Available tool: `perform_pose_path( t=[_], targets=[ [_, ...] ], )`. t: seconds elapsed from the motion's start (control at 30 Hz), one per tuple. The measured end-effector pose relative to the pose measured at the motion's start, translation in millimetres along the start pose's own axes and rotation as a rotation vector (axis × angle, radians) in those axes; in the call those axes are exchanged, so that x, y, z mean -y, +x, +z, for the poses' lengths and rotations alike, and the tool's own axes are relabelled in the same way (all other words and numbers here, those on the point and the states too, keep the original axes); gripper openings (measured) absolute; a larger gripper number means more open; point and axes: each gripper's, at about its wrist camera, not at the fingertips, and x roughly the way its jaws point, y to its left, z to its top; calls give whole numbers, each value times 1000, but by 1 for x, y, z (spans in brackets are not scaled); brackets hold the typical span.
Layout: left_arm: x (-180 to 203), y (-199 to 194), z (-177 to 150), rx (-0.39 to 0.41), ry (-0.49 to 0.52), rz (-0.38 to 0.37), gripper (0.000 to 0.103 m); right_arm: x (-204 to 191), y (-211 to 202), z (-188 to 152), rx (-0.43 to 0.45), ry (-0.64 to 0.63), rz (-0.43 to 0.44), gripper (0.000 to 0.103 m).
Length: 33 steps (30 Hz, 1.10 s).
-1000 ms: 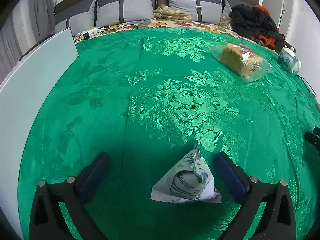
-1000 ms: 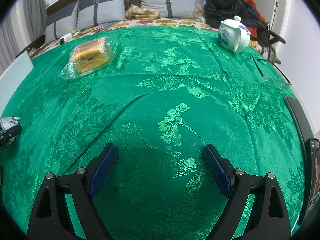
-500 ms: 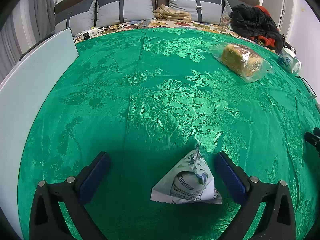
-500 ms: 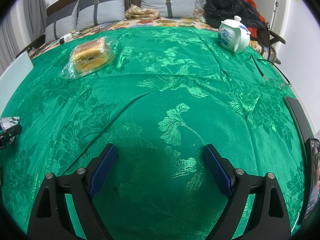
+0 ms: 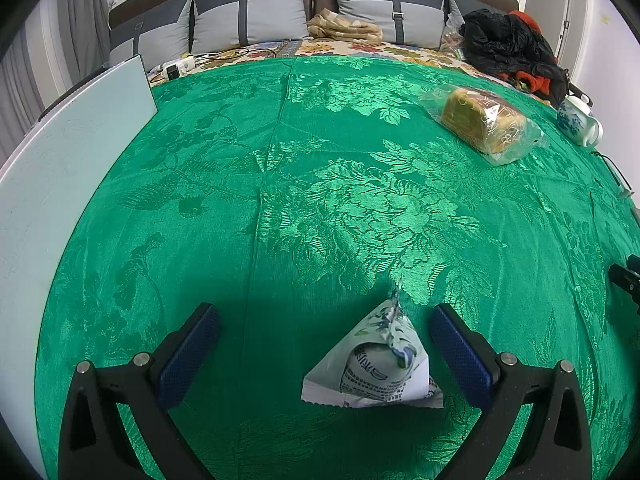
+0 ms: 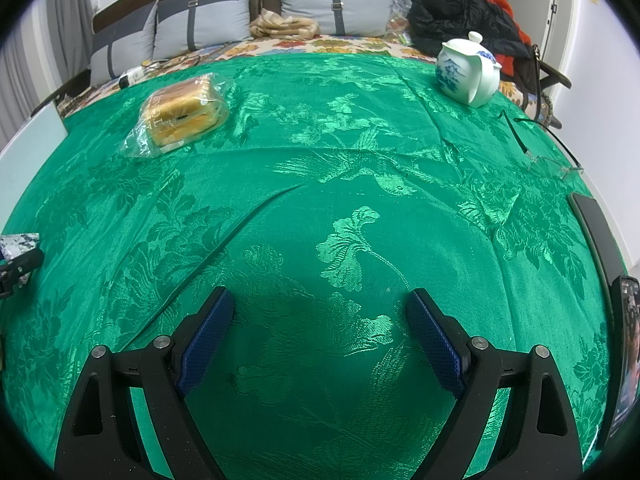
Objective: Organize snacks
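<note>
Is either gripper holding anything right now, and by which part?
Nothing held. The snack packet lies on the cloth inside the open left gripper, untouched. The right gripper is open, empty.

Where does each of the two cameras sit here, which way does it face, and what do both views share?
Left wrist: on the left gripper, low over the green cloth, facing the pillows; its open fingers flank a white snack packet.
Right wrist: on the right gripper, facing the same way; open fingers over bare cloth, a teapot far right.
Shared: the bagged bread, teapot, cloth and pillows.
</note>
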Motion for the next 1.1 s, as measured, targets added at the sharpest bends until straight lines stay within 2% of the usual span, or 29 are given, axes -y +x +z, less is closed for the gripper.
perform_pose_path(
  t=[0.23,0.33,0.4,0.47,0.6,0.67,0.73,0.83,0.9,0.93,1.1],
  targets=[
    [0,1,0,0,0,0,103,-1,-1,3,-6,24,5,90],
    [0,1,0,0,0,0,103,-7,-14,24,69,82,151,90],
    [0,1,0,0,0,0,103,-27,-22,53,122,46,215,90],
    [0,0,0,0,0,0,103,-57,-20,89,145,-44,255,90],
    [0,0,0,0,0,0,103,-106,16,139,118,-224,204,90],
    [0,0,0,0,0,0,103,-124,50,155,22,-282,175,89],
    [0,0,0,0,0,0,103,-135,82,162,-72,-303,118,89],
    [0,0,0,0,-1,0,103,-135,103,170,-109,-242,116,88],
    [-1,0,0,0,-1,0,103,-134,105,168,-117,-201,124,83],
    [-1,0,0,0,-1,0,103,-134,102,167,-103,-193,124,78],
    [0,0,0,0,-1,0,103,-122,70,146,-66,-160,171,75]
  ],
)
